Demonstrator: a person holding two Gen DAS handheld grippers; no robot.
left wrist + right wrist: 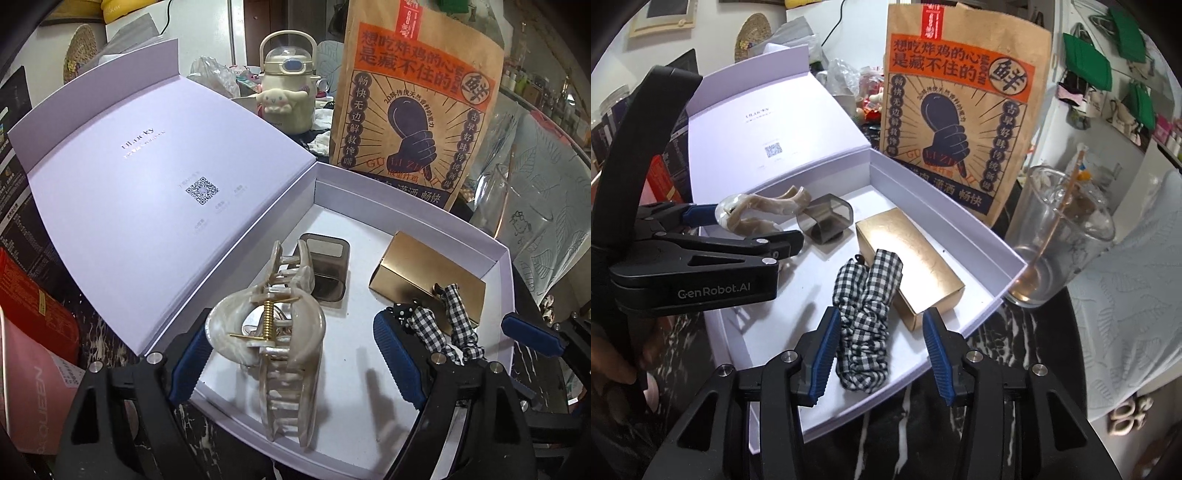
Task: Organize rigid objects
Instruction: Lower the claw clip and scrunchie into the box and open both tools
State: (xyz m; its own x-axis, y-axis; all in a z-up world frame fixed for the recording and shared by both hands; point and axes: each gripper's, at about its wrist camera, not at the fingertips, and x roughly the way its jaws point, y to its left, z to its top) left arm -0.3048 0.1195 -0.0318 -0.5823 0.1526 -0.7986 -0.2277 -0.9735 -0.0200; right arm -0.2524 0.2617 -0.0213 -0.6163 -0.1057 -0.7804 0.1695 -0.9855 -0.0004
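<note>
An open white box (496, 258) (1008, 254) holds a pearly hair claw clip (284, 332) (764, 210), a smoky plastic holder (328, 271) (827, 219), a gold box (424, 280) (912, 258) and a checked scrunchie (443, 325) (868, 317). My left gripper (291, 362) (738, 229) is open with its blue pads around the claw clip, which lies on the box floor. My right gripper (879, 354) (454, 328) is open over the box's near edge, its pads on either side of the scrunchie and apart from it.
The box lid (147, 206) stands open at the left. A brown paper bag (410, 99) (964, 110) stands behind the box. A glass cup (1060, 240) with a stick is at the right. A cream kettle (288, 88) is at the back.
</note>
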